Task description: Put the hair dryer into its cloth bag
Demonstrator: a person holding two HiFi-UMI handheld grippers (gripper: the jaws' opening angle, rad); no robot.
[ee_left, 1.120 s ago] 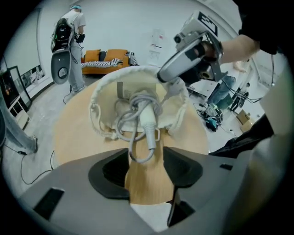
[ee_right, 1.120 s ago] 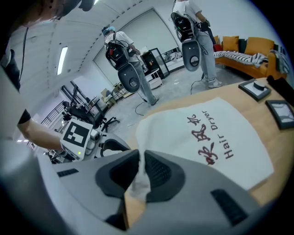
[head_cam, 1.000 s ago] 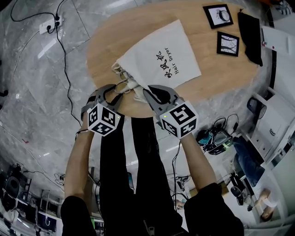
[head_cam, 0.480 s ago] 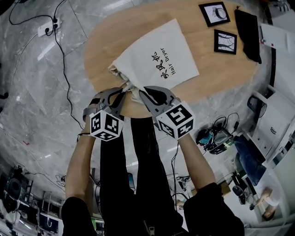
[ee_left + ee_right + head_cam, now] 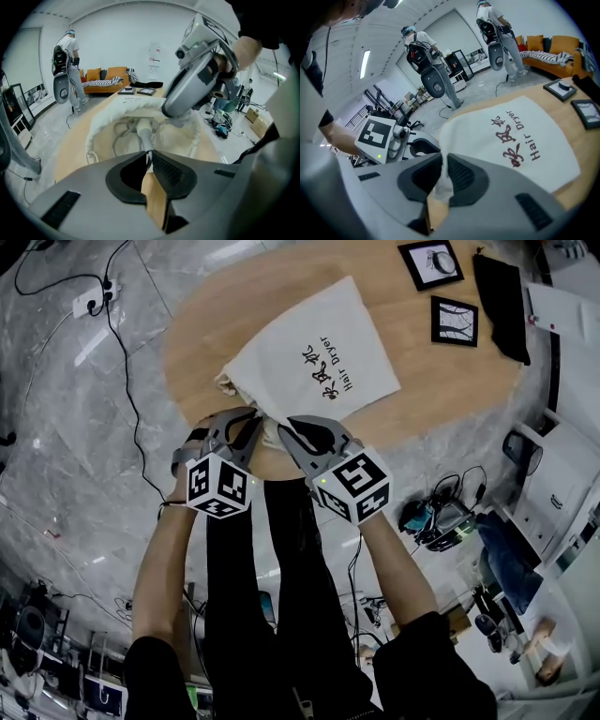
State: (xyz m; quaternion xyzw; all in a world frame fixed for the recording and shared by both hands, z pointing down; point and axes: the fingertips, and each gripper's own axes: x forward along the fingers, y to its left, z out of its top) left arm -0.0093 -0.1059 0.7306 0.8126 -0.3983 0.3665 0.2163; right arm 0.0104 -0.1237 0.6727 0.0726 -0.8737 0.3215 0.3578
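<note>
Head view: my left gripper (image 5: pixel 249 420) has just closed its jaws and edged in to the mouth of the cloth bag (image 5: pixel 314 357), beside the right gripper (image 5: pixel 286 430), both pitched steeply down. Left gripper view: jaws pinched on what looks like the bag's near rim, hair dryer (image 5: pixel 142 132) and coiled cord (image 5: pixel 119 133) already lying inside the mouth. Right gripper view: jaws clamped on a cloth fold; only closing the bag seems left.

"Hair Dryer" (on cloth bag (image 5: pixel 314 352))
</note>
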